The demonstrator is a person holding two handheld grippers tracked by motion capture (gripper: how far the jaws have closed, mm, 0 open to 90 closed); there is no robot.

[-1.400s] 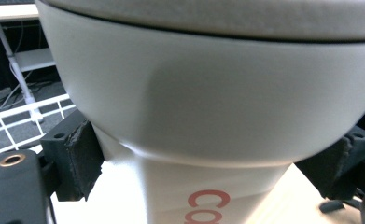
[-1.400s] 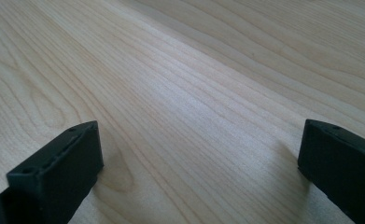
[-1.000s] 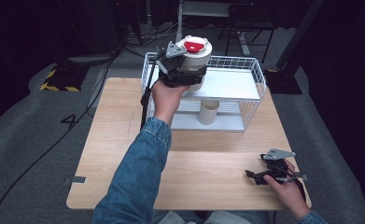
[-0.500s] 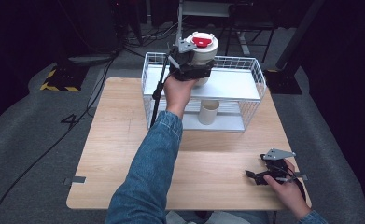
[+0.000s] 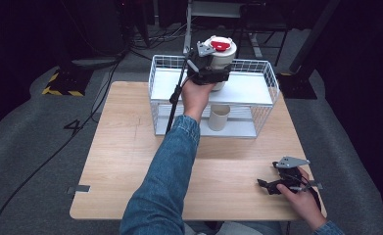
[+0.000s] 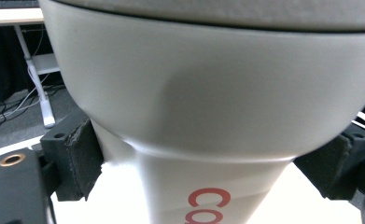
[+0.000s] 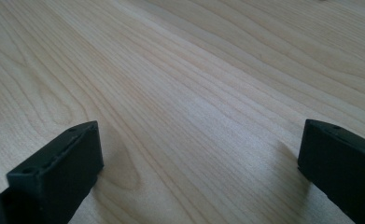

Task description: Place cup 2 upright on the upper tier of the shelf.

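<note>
wide-apart tongs (image 7: 194, 172) low over pale wooden table (image 7: 208, 70)

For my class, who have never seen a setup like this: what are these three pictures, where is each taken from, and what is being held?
A person at a wooden table holds a hand-operated two-jaw gripper in each hand. The high view looks down from above. The other two views come from cameras riding on the grippers, looking along their black jaws. The left gripper is raised over a white wire rack and grips a white cup with a lid; its pads press the cup's sides. A second white cup stands on the rack's lower shelf. The right gripper rests open on the table, holding nothing.
</note>
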